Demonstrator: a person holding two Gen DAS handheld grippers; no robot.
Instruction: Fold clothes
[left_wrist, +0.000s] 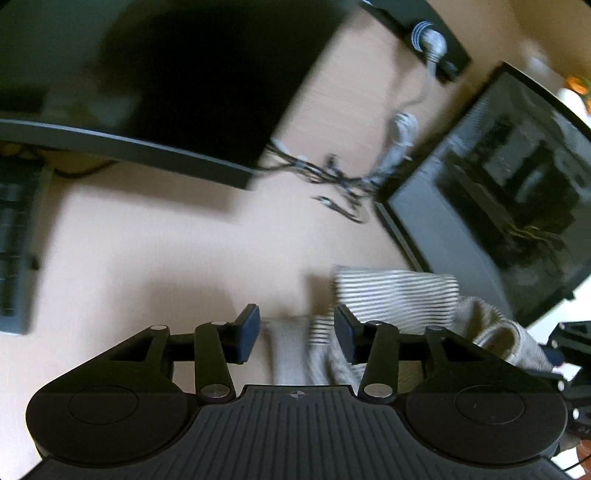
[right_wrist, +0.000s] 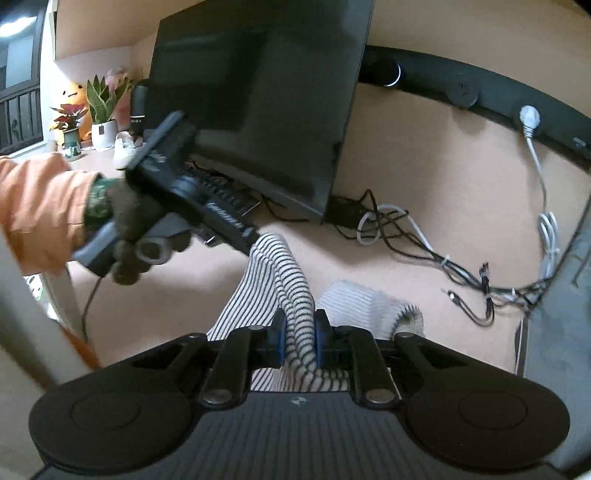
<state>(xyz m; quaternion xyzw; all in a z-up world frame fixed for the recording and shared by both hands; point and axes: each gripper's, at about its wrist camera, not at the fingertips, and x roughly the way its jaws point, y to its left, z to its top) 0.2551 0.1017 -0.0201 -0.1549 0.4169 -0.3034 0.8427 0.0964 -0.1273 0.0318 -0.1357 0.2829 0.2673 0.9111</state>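
A white garment with thin dark stripes lies bunched on the beige desk. My right gripper is shut on a raised fold of it, the cloth pinched between both blue pads. In the left wrist view the same garment spreads to the right, and a strip of it runs between the fingers of my left gripper. That gripper is open, with a gap showing beside its left pad. The right wrist view shows the left gripper in a gloved hand with an orange sleeve, its tip at the garment's top edge.
A dark monitor stands at the back of the desk, a second screen to the right. Tangled cables lie between them, below a black socket rail. A keyboard sits at the left, potted plants on the far sill.
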